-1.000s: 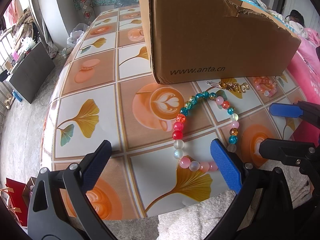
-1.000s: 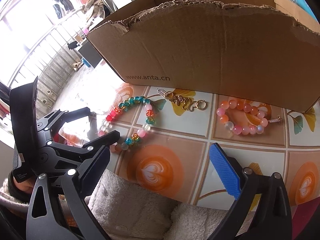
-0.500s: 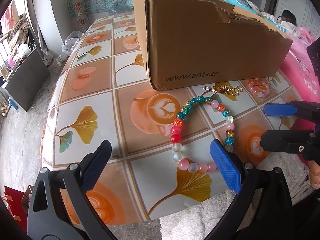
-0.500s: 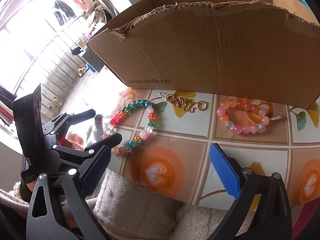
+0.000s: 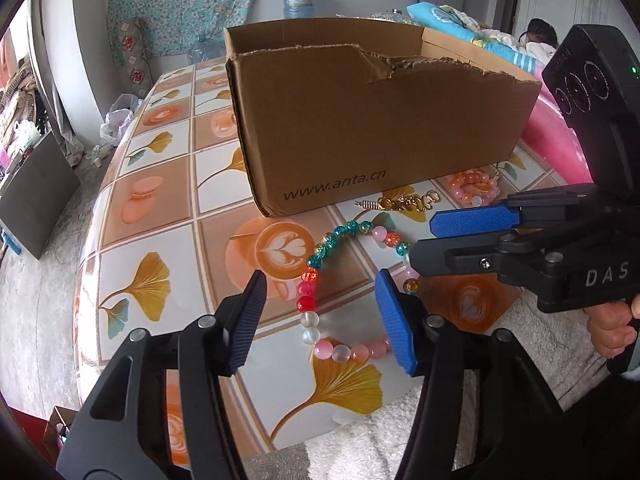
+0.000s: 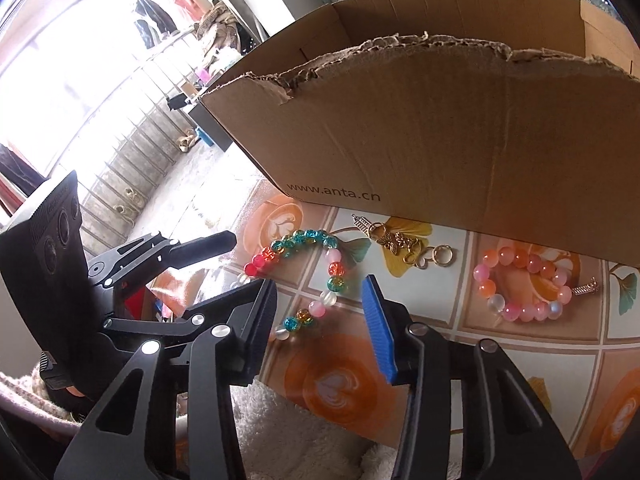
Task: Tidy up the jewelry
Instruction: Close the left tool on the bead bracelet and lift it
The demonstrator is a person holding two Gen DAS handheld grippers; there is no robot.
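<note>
Both handheld rigs are basically the same build: chunky matte black plastic arms with round silver rivets at the pivots. The left tool (image 5: pixel 320 320) has one black ribbed pad and one bright blue textured pad (image 5: pixel 394 320), and the right tool (image 6: pixel 320 320) is the same combo. From the left camera the right unit's body shows white "DAS" lettering (image 5: pixel 606 276), a small screw, and a black box on top with round lenses and a tiny green light. A fluffy off-white sleeve (image 6: pixel 276 420) is worn underneath.
</note>
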